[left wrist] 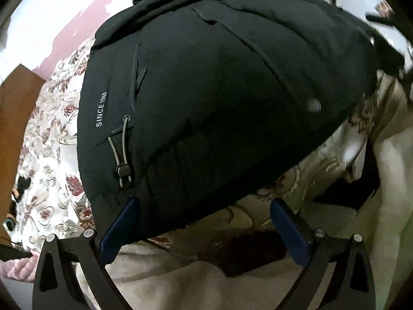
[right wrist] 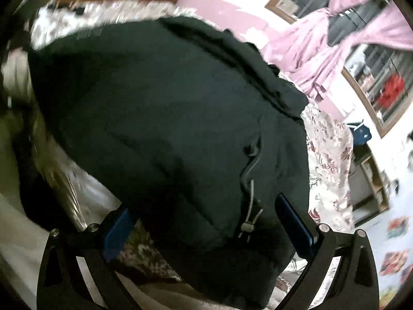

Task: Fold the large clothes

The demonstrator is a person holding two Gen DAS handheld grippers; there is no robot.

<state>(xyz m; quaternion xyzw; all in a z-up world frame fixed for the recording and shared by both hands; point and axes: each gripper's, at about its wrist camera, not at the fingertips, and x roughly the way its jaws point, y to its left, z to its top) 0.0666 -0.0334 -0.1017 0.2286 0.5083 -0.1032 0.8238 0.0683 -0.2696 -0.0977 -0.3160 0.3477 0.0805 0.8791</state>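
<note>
A large black padded jacket [left wrist: 219, 90] lies on a floral bedspread [left wrist: 49, 160]. It has a "SINCE 1988" print and a grey drawstring with a toggle [left wrist: 123, 170] at its hem. My left gripper [left wrist: 204, 211] is open at the jacket's hem; its left pad [left wrist: 121, 227] touches the hem corner, its right pad [left wrist: 289, 230] is over the bedding. In the right wrist view the jacket [right wrist: 167, 129] fills the middle. My right gripper [right wrist: 204, 222] is open, with the hem and a drawstring toggle [right wrist: 249, 227] lying between its blue pads.
A cream blanket [left wrist: 180, 284] lies near the bed's front edge. A wooden headboard [left wrist: 15, 118] stands at the left. Pink curtains [right wrist: 330, 36] and a barred window [right wrist: 371, 82] are at the right. The other gripper's dark frame [left wrist: 387, 25] shows at top right, blurred.
</note>
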